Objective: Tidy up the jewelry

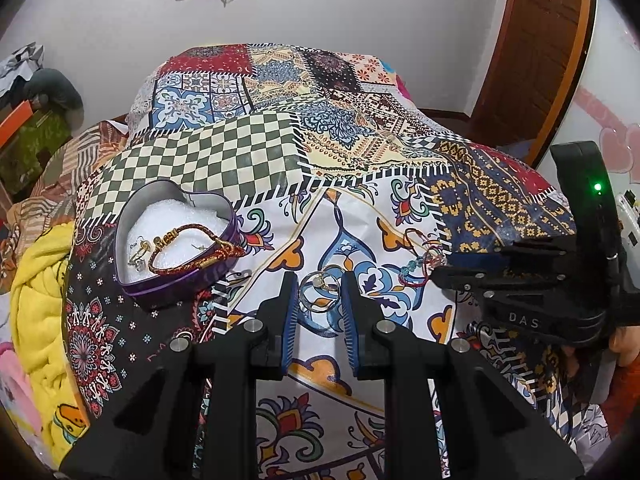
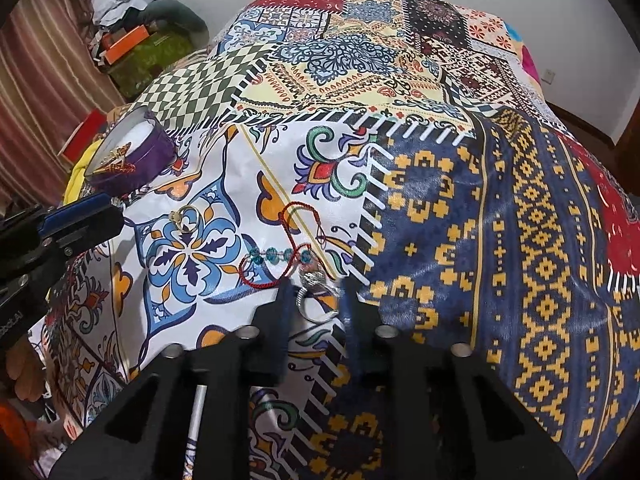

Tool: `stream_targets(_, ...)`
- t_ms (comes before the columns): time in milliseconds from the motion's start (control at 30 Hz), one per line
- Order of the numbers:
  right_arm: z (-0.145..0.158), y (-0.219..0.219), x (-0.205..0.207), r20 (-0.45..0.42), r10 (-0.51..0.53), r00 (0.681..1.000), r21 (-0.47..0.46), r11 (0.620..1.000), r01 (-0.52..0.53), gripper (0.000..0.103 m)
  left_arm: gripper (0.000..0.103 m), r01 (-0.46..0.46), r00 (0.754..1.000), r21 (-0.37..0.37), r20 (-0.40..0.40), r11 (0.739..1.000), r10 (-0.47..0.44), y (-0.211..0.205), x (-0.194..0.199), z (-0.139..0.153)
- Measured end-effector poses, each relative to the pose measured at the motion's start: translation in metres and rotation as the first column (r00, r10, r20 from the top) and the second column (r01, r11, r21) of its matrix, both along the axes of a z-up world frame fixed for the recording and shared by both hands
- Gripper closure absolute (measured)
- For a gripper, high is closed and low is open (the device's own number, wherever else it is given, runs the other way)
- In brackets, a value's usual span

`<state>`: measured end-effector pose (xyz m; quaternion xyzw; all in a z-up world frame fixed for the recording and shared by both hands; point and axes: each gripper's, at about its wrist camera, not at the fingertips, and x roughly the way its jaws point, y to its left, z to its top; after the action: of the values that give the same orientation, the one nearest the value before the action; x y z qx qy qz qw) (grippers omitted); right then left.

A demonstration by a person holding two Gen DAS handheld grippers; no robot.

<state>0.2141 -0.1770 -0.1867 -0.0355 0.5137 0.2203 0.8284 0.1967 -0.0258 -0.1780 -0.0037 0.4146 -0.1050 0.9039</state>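
Two sets of fingers work over the patchwork bedspread (image 1: 224,160), one in each of my hands. Nearest in the left wrist view, my left fingers (image 1: 320,300) stand with a narrow gap between the blue pads, and thin gold rings (image 1: 320,286) lie on the cloth in line with that gap; whether the pads press on them I cannot tell. In the right wrist view my right fingers (image 2: 316,300) are likewise almost together, with a silver ring (image 2: 316,292) sitting in the small gap between the tips; whether they really grip it I cannot tell, as the tips are blurred. Just beyond that ring lies a red cord bracelet with turquoise beads (image 2: 280,254), looped on the white floral patch. Further to the left sits a purple heart-shaped tin (image 1: 176,236) lined with white padding; a red and gold braided bracelet (image 1: 192,248) rests in it, draped over the rim, beside some small earrings (image 1: 138,254). Beyond, the bed runs back to a pale wall (image 1: 360,0) and a brown wooden door (image 1: 536,52).
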Motion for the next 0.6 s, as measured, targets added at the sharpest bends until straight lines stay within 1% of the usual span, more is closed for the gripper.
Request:
stream_targets(267, 0.01, -0.006, -0.016, 0.015, -0.024, 1.0, 0.015, 1.0, 0.024, 0.084, 0.083, -0.011, 0.999, -0.009, 0.031, 1.0, 0.011, 0.004, -0.008, 0.013)
stream_targets(433, 0.033, -0.008, -0.023, 0.067, -0.044, 0.997, 0.05, 0.998, 0.041, 0.084, 0.083, -0.017, 0.998, -0.011, 0.054, 1.0, 0.018, 0.007, -0.015, 0.023)
stream_targets(600, 0.058, 0.003, -0.025, 0.126, -0.034, 0.991, 0.085, 0.996, 0.023, 0.084, 0.083, -0.03, 0.996, -0.011, 0.085, 0.999, 0.031, 0.011, -0.021, 0.035)
